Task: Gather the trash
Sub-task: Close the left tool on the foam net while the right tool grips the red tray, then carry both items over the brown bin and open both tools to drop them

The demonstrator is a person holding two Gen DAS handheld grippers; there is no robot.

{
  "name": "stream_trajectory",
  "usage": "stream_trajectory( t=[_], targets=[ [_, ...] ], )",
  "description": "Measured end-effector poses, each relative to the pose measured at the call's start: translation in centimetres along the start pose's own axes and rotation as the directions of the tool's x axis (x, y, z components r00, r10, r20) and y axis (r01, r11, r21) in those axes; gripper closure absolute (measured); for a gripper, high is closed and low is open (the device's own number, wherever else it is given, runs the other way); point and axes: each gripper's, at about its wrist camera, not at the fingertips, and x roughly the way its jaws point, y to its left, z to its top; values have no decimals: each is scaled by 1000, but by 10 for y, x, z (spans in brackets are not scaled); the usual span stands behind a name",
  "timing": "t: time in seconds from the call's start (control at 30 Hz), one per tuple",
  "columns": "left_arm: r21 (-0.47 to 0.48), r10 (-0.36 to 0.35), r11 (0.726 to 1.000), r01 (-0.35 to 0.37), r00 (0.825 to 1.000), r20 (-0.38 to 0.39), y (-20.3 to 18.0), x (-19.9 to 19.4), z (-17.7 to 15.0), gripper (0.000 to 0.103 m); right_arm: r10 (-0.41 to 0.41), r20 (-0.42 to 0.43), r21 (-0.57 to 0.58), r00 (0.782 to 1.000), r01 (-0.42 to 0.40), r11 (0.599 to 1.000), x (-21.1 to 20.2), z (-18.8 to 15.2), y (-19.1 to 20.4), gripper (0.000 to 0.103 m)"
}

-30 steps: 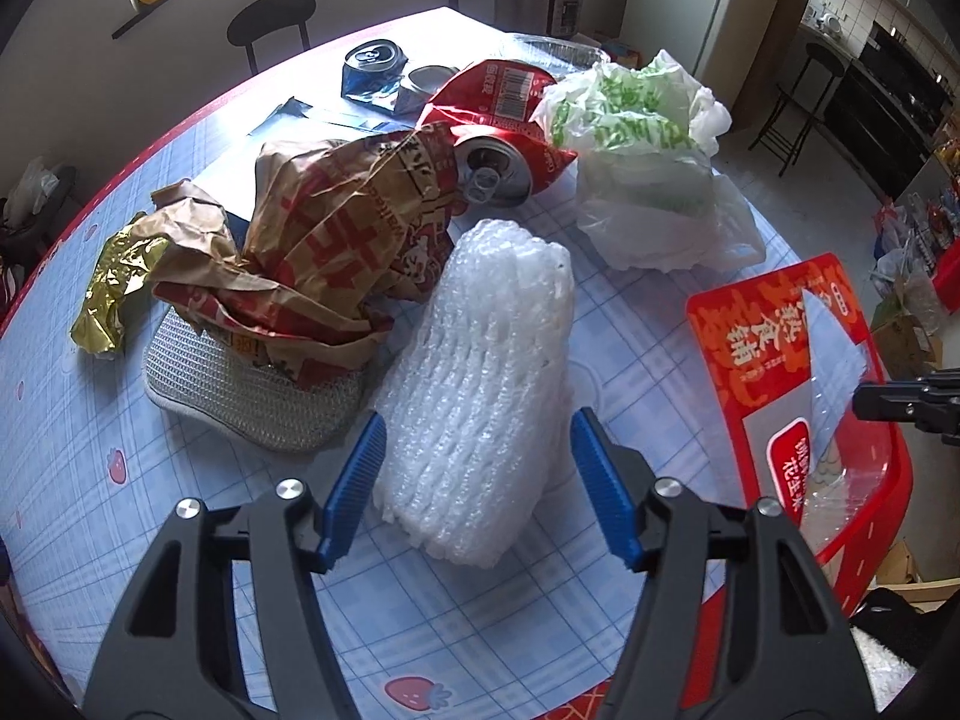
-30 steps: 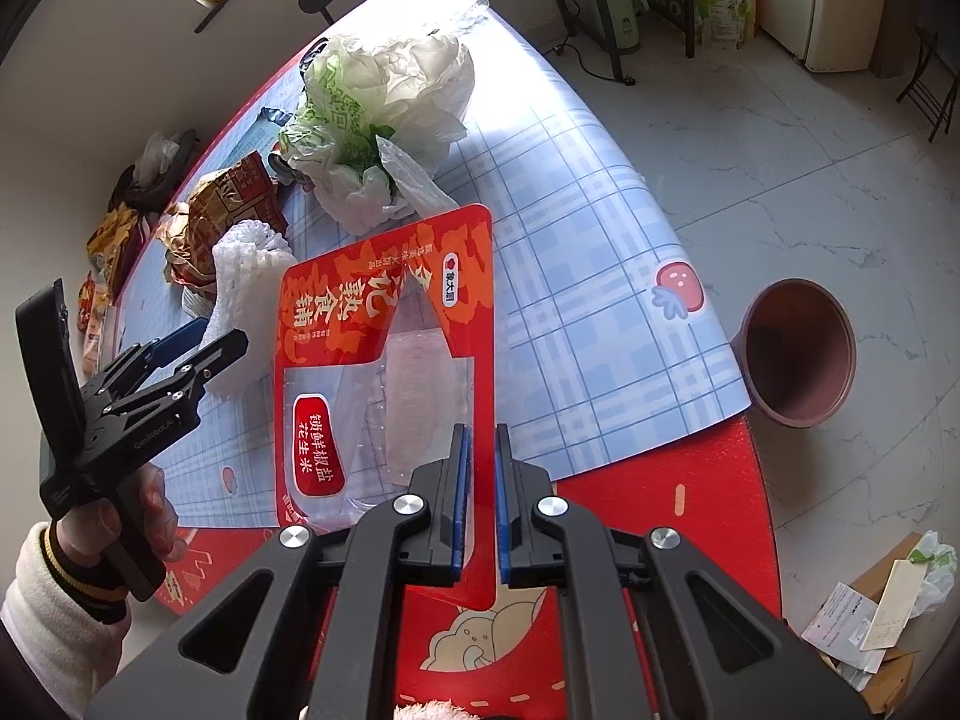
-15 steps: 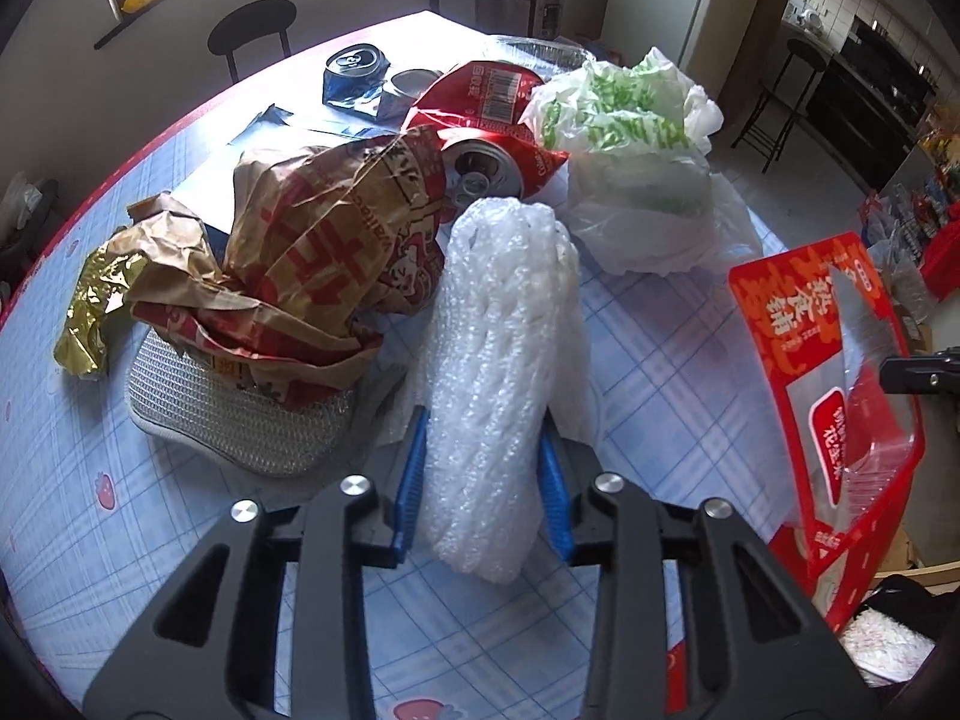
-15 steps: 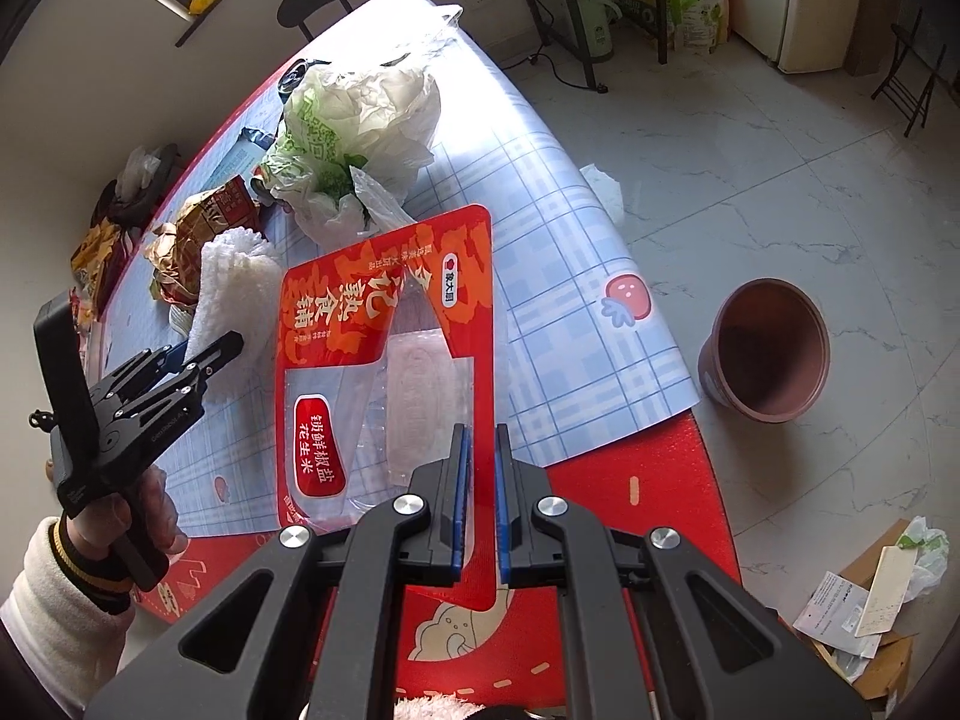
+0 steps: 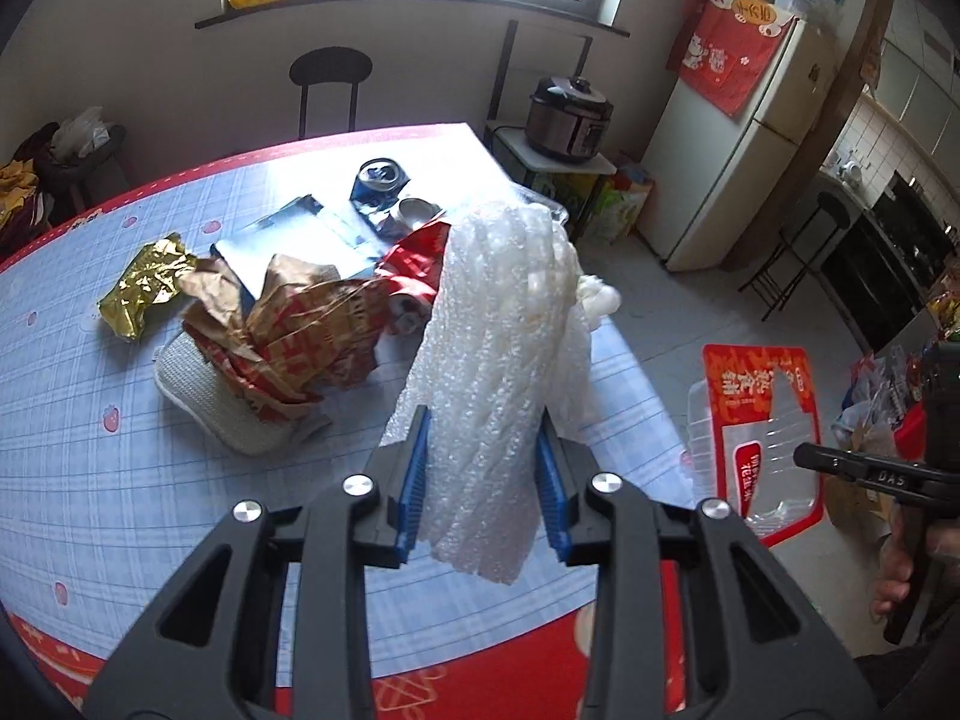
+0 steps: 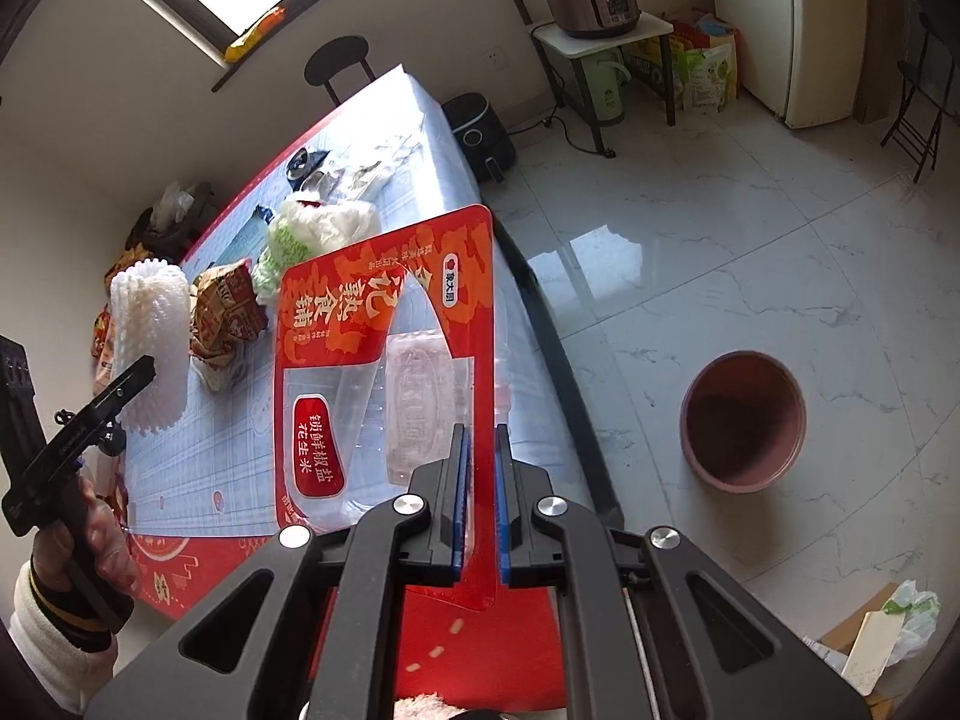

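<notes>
— Above the counter (image 5: 120, 480), left gripper (image 5: 480, 480) clamps the white foam netting sleeve (image 5: 504, 360), lifted clear!
— And the right gripper (image 6: 478, 504)?
— Pinched tight on the red snack packet (image 6: 384, 360), held up beside the counter's edge, brown bin (image 6: 744, 420) on the floor.

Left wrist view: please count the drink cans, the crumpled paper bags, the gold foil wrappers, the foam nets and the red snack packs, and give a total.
Drink cans: 3
Crumpled paper bag: 1
Gold foil wrapper: 1
Foam net: 1
Red snack pack: 1
Total: 7
</notes>
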Motion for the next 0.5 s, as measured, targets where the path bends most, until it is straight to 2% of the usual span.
stream_trajectory(
  t=[0.1, 0.17, 0.33, 0.5],
  targets=[
    [17, -42, 999, 41, 999, 23, -51, 2, 7, 68, -73, 34, 15, 997, 73, 997, -23, 14, -51, 95],
    [32, -71, 997, 70, 997, 27, -82, 7, 11, 68, -153, 49, 25, 987, 152, 988, -33, 20, -85, 95],
    [78, -149, 986, 150, 989, -8, -140, 31, 19, 68, -349, 5, 50, 937, 348, 936, -26, 21, -165, 95],
    [145, -213, 963, 227, 971, -108, -186, 72, 18, 67, -472, -88, 72, 877, 478, 876, 17, 15, -218, 95]
  ],
)
